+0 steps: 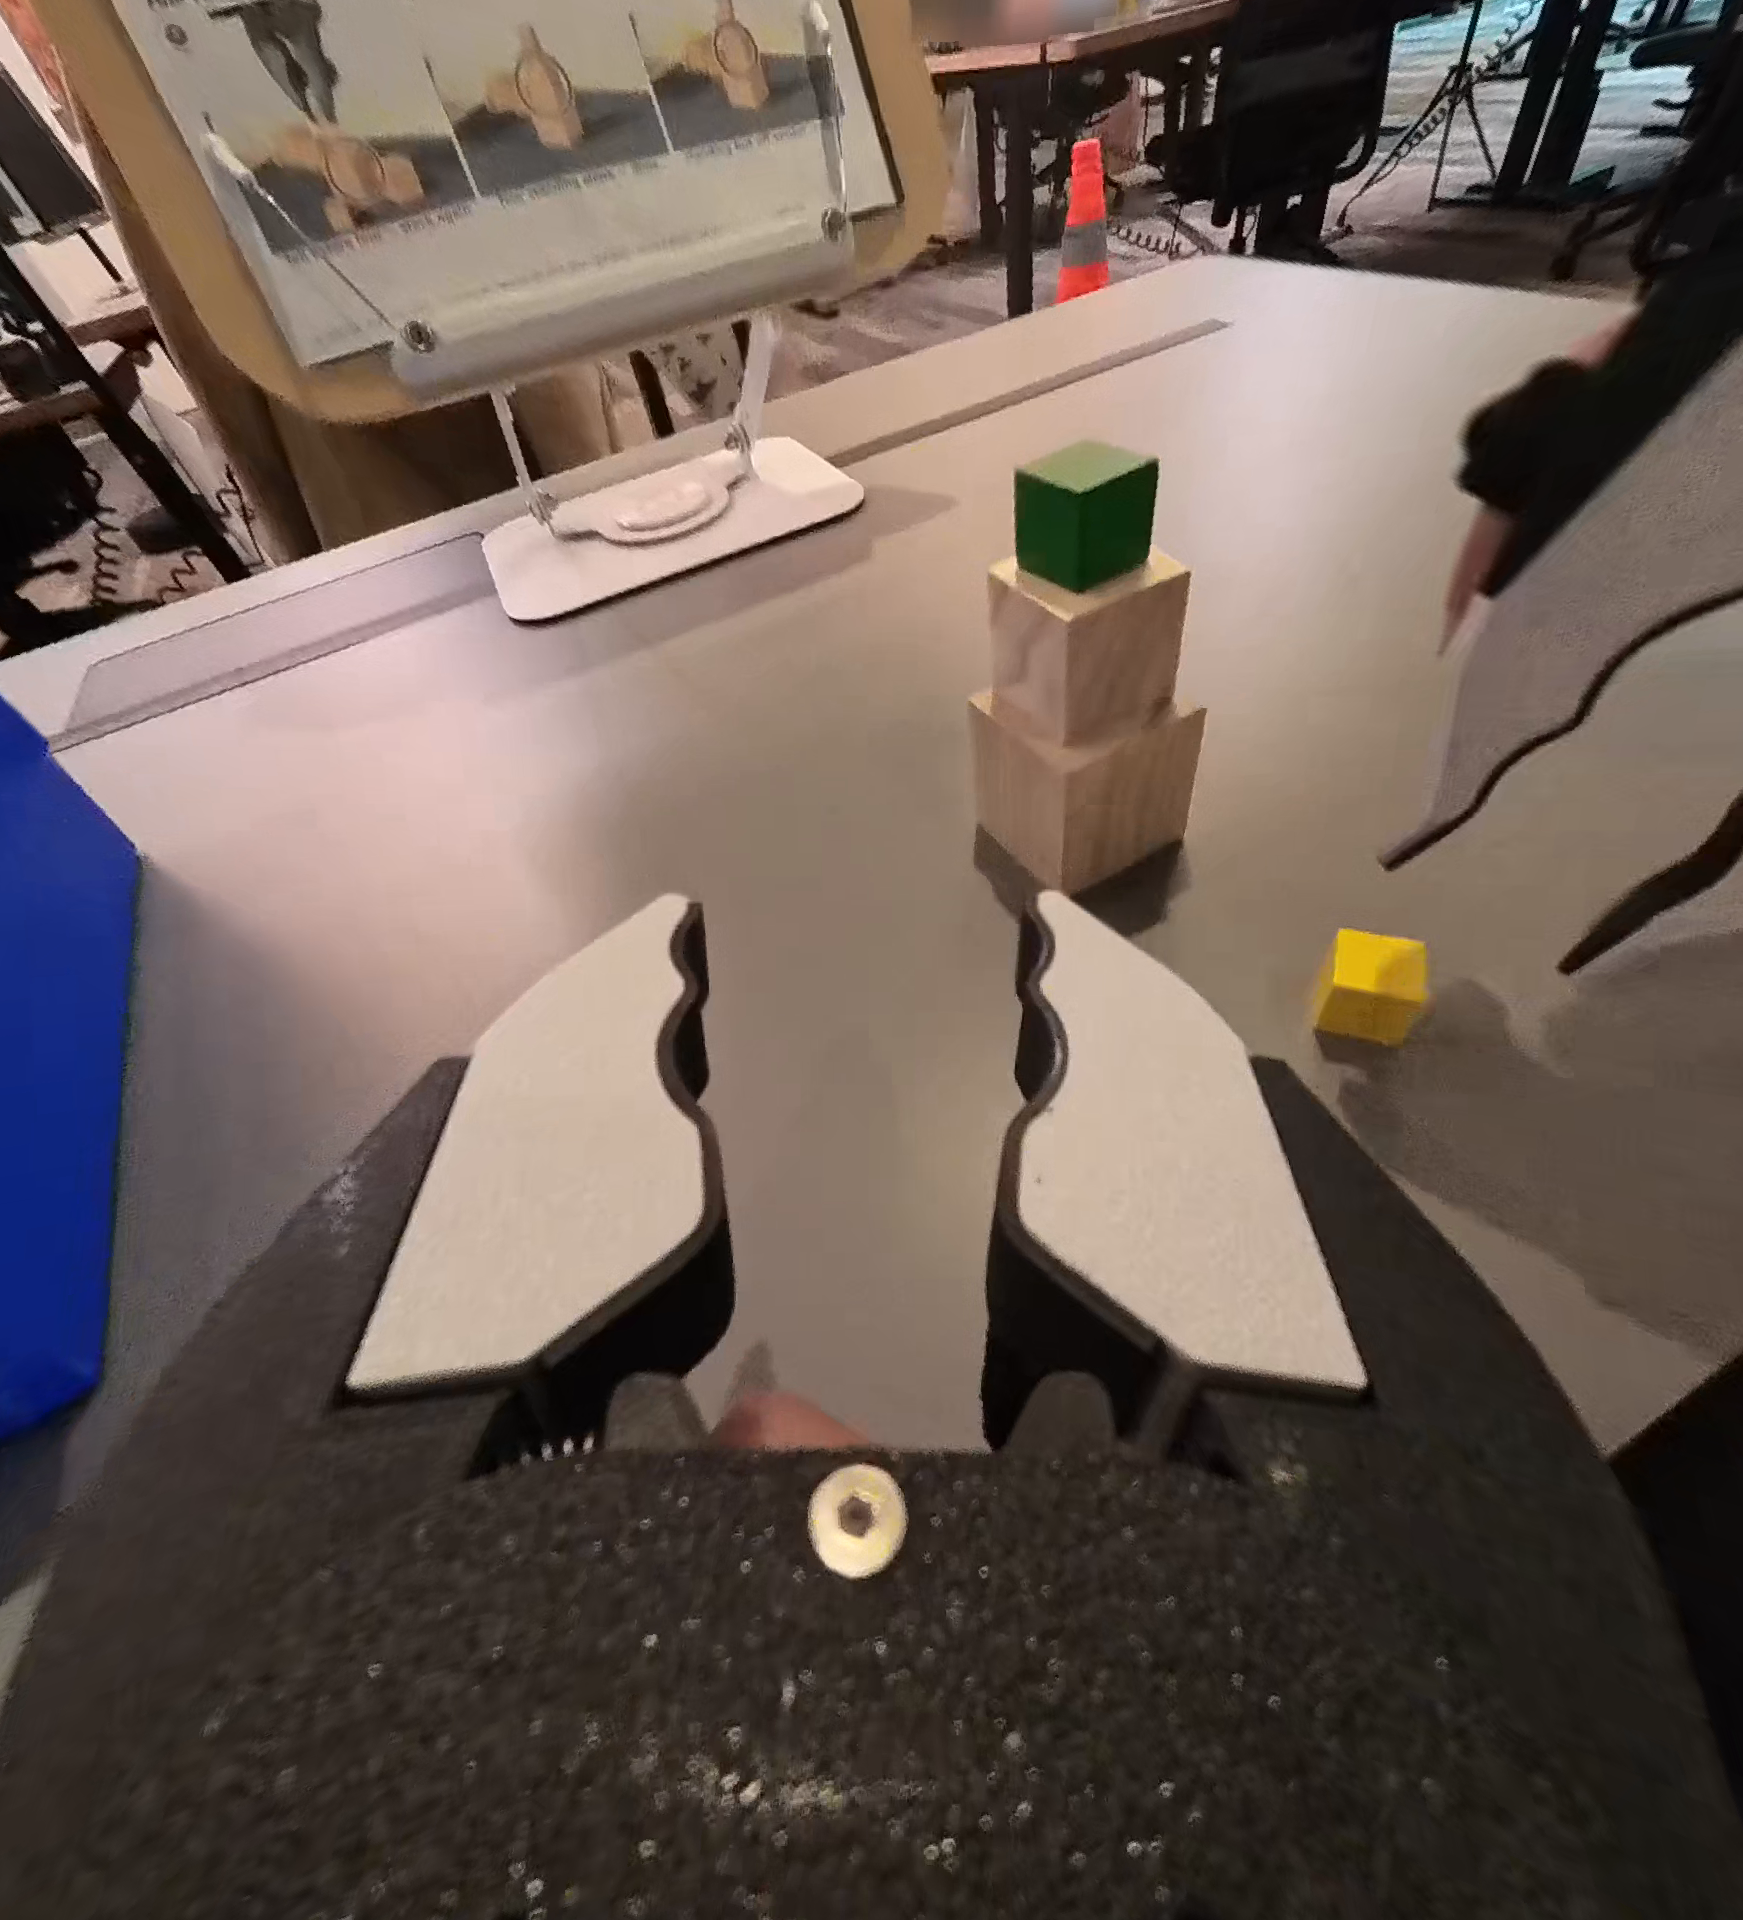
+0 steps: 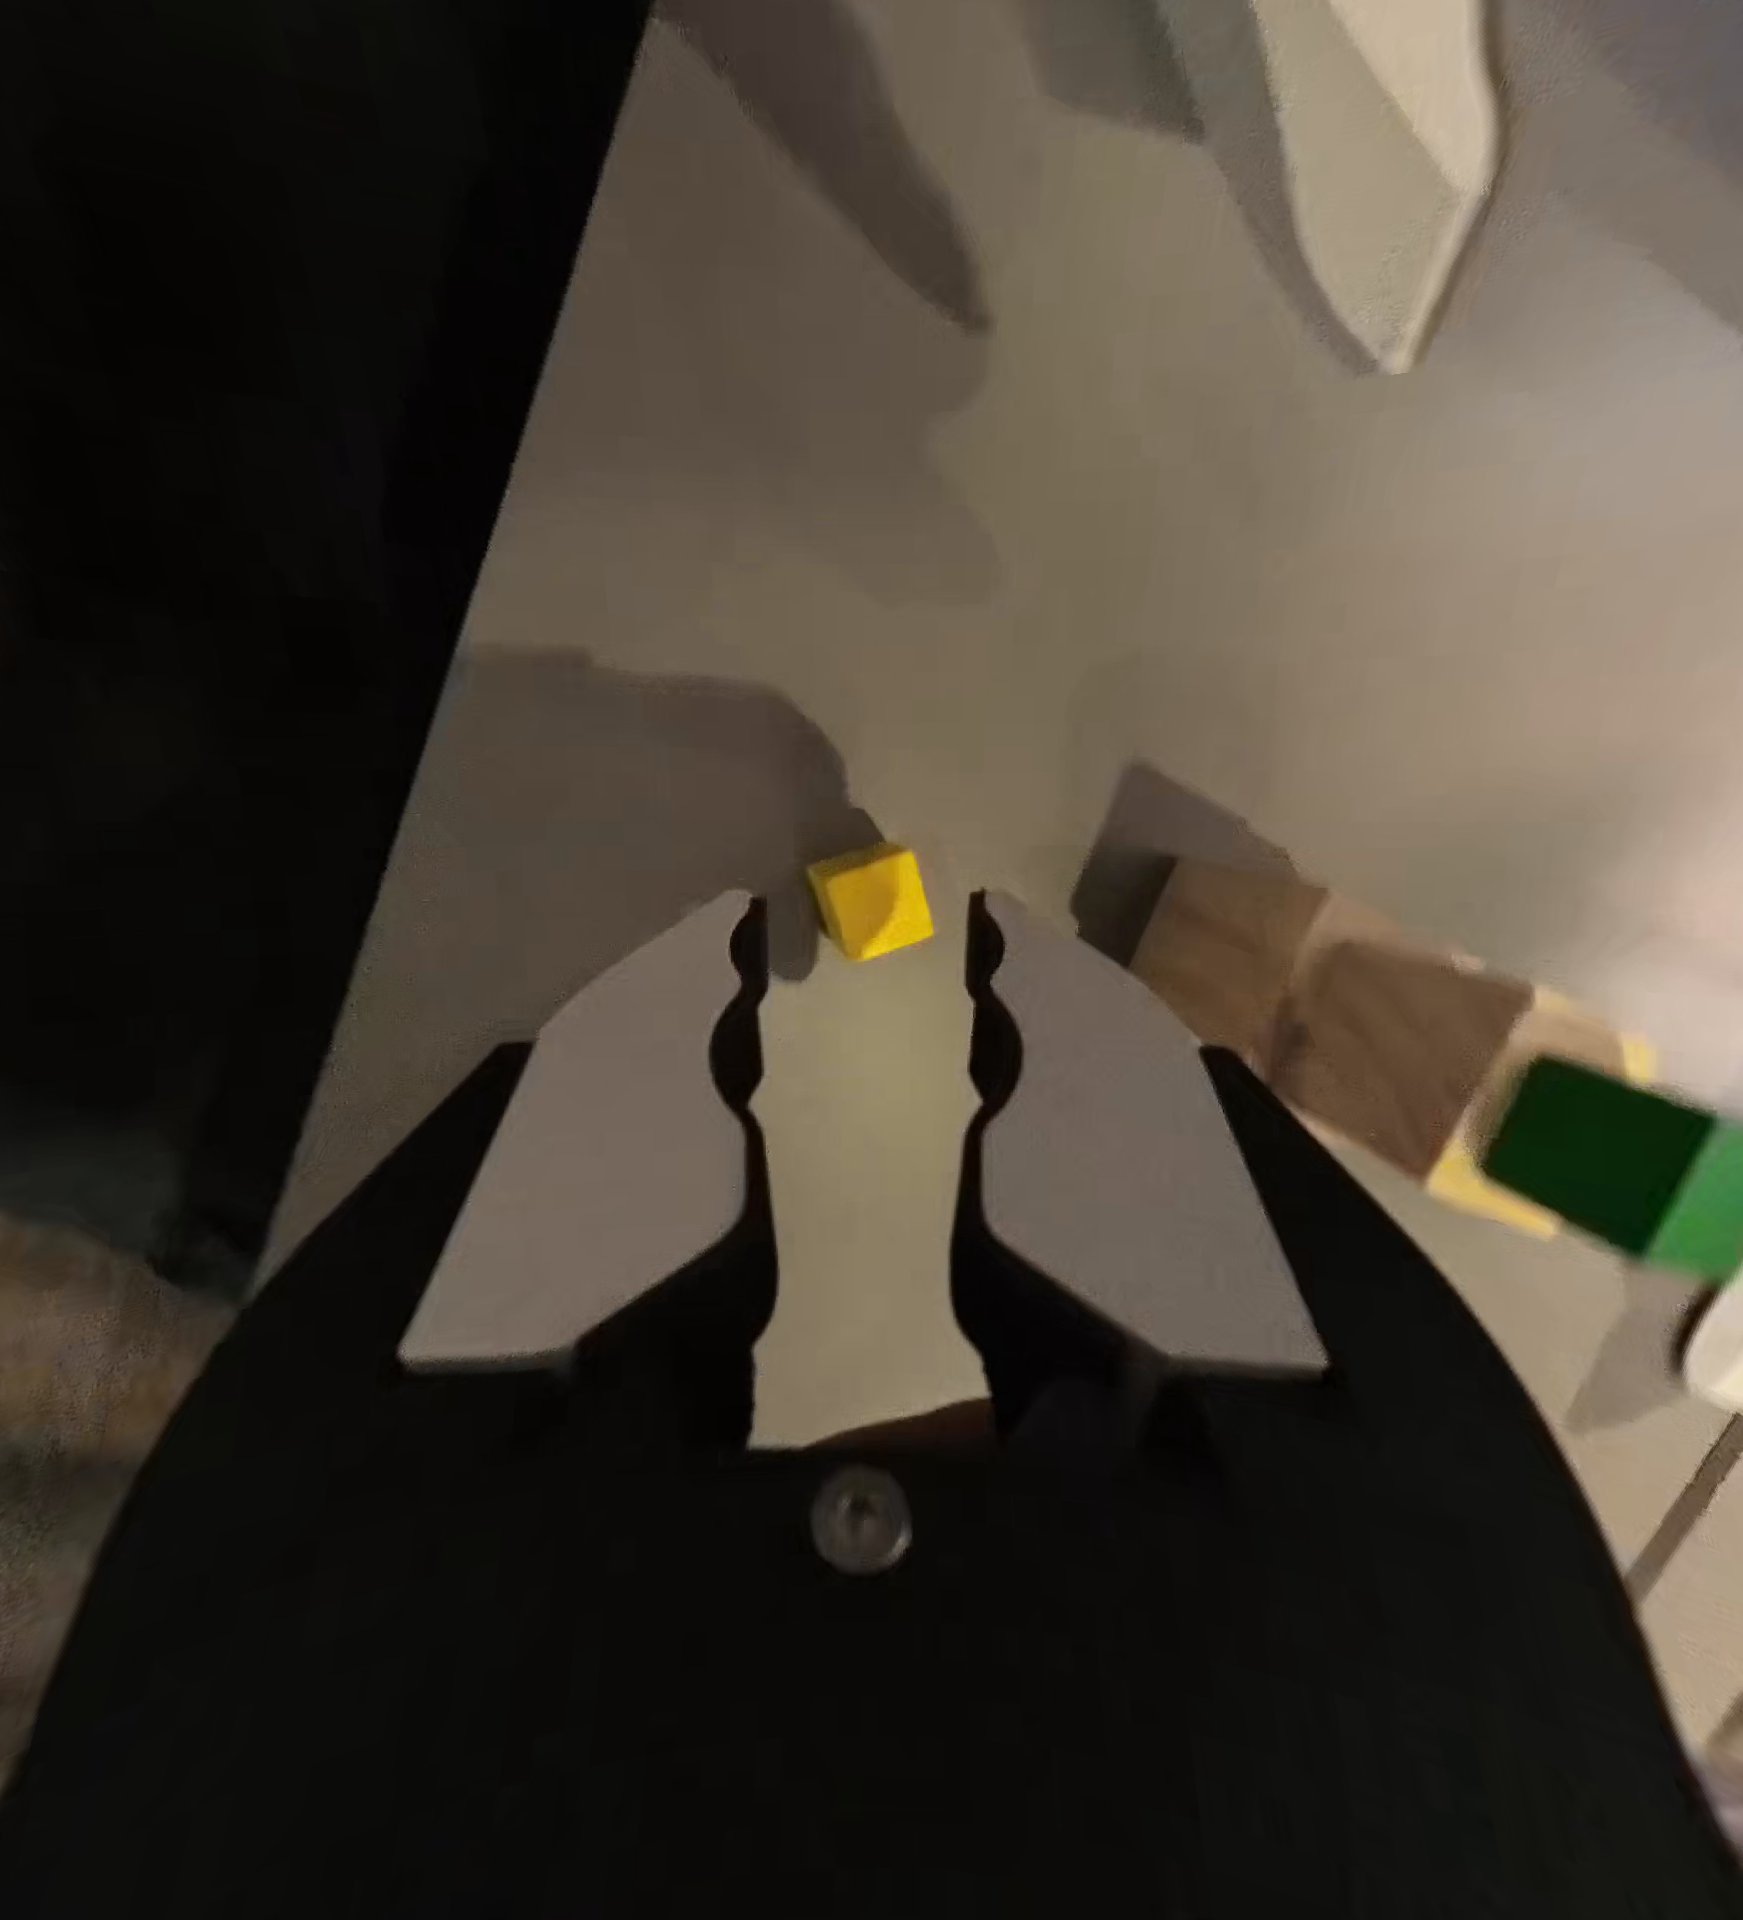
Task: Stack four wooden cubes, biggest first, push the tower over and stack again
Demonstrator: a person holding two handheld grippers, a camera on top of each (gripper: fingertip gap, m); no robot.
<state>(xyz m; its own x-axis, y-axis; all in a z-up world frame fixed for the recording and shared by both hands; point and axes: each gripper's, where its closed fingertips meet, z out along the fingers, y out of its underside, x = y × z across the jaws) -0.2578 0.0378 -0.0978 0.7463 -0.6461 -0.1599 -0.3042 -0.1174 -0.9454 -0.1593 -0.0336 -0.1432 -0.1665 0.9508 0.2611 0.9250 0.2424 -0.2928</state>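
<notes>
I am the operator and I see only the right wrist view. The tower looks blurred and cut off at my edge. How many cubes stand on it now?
Observer: Three. In the left wrist view the green cube sits on a light wooden cube, which sits on the biggest wooden cube.
Operator: Is the tower straight?
Observer: It stands upright, but each cube is turned a little against the one below.
Operator: Where is the left gripper?
Observer: The left gripper is open and empty, on the near side of the tower, not touching it.
Operator: Is my gripper touching the yellow cube?
Observer: No. The right gripper is open above the table, and the yellow cube lies free below its tips.
</notes>
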